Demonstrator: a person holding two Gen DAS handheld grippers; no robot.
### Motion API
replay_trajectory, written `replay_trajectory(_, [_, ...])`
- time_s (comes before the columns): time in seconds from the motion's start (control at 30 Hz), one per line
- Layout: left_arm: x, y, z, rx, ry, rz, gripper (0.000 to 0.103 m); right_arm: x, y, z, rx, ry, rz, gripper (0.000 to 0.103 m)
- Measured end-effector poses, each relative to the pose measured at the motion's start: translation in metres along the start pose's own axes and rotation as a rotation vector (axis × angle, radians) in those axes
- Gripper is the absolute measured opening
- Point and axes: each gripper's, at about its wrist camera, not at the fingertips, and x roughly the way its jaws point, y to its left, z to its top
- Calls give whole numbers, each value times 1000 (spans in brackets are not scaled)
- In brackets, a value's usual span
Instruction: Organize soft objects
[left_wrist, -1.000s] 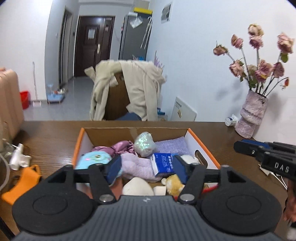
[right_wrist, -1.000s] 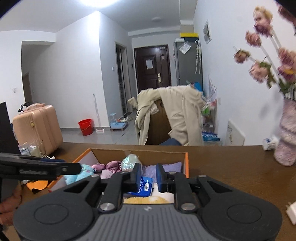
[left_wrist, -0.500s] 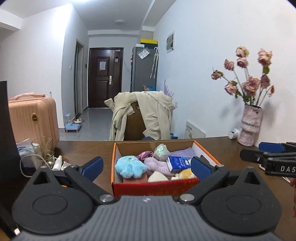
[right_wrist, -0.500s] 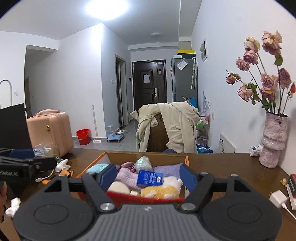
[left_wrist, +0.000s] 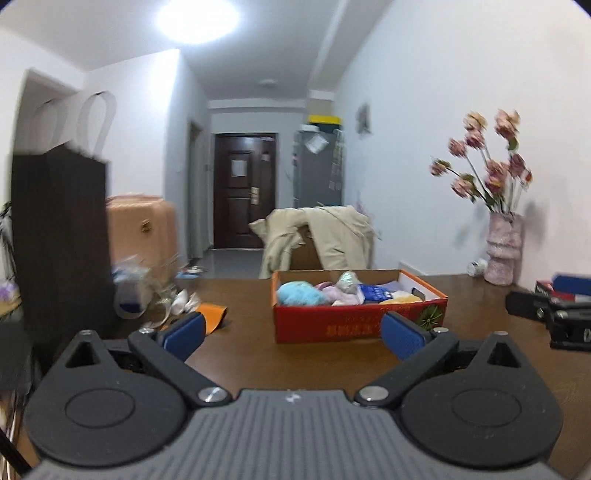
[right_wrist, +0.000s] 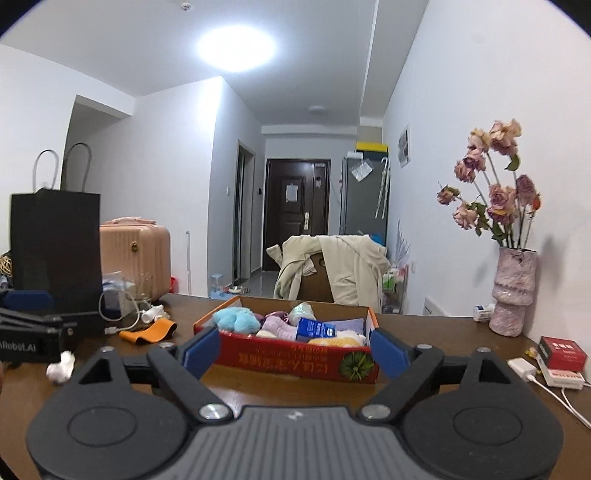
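Plainly, both grippers hang empty: the left gripper (left_wrist: 291, 332) has its fingers (left_wrist: 402, 334) spread wide, and the right gripper (right_wrist: 295, 349) is opening. At twelve o'clock the red box (right_wrist: 295, 360) of soft toys (right_wrist: 236, 319) sits on the counter (left_wrist: 251, 347) — vase (right_wrist: 513, 291) at two, black bag (right_wrist: 55, 243) at ten.

1. A round white ceiling lamp (right_wrist: 236, 50) lights the room brightly and blows out to pure glare in both views.
2. The left wrist view is smeared by motion blur: the tall black paper bag (left_wrist: 61, 236) and the dried pink flowers (left_wrist: 487, 166) ghost.
3. The right wrist view is sharp.
4. Fisheye bending curves the walls; corners go black.
5. The pink ribbed vase (right_wrist: 515, 291) casts a soft shadow on the white wall.
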Motion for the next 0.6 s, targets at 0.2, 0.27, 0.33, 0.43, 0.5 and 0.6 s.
replay_trajectory(0.2, [-53,4,-66,-10,-9,-42,103,-56,22,-72,57,7,-3,89])
replay_trajectory(0.27, [-57,2,-78,24,16,-58,103,-59,29,-89,36,54,20,89])
replay_trajectory(0.33, [-54,4,-81,14,40,-69,103,-59,29,-89,46,57,15,89])
replay_trajectory(0.43, [-49,6,-80,2,38,-51,103,-62,27,-88,63,39,-14,89])
replay_trajectory(0.5, [-48,7,-80,-2,40,-44,103,-60,24,-88,76,44,-20,89])
replay_trajectory(0.6, [-48,6,-80,1,44,-46,103,-57,20,-88,89,57,-28,89])
